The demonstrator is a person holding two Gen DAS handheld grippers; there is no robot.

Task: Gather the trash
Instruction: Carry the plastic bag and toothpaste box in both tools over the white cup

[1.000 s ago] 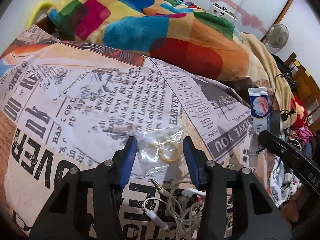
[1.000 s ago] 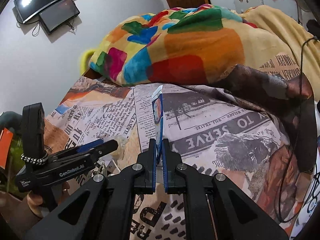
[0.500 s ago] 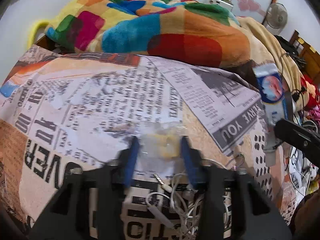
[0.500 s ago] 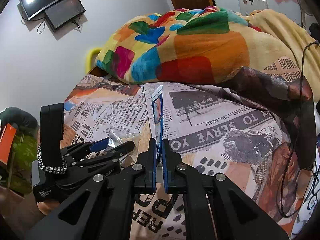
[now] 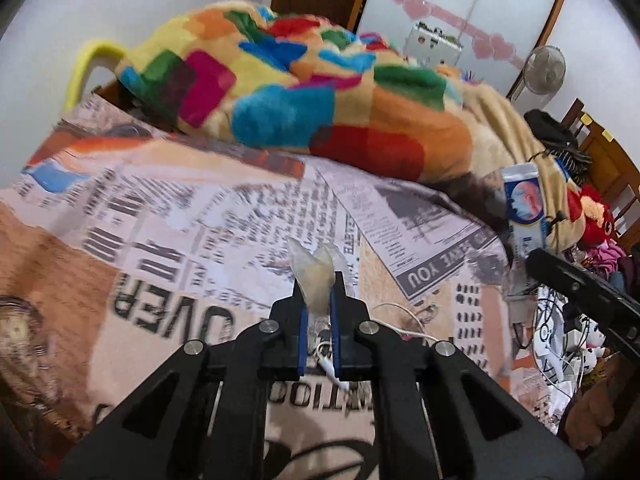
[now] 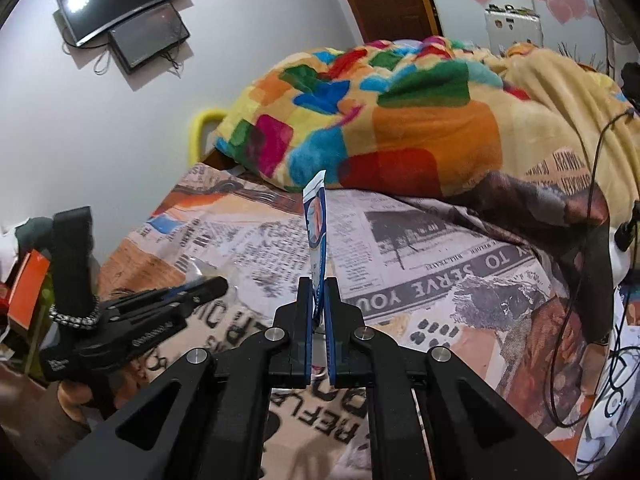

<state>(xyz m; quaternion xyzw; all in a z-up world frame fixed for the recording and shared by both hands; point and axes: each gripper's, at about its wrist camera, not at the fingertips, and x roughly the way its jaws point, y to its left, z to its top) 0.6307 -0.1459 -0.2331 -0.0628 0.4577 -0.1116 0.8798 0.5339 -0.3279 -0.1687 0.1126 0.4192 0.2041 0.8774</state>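
Note:
My left gripper is shut on a clear plastic bag with a pale tape roll inside, held above the newspaper-print bedsheet. My right gripper is shut on a flat blue-and-white packet, held edge-on and upright above the sheet. The same packet shows in the left wrist view at the right, above the right gripper's black finger. The left gripper shows in the right wrist view at the lower left.
A heaped multicoloured blanket lies across the far side of the bed. White cables and earphones lie on the sheet below my left gripper. Clutter and cables sit off the bed's right edge. Wall screens hang at upper left.
My left gripper has shut on the clear plastic bag and lifted it off the sheet. My right gripper has kept hold of the packet and risen a little.

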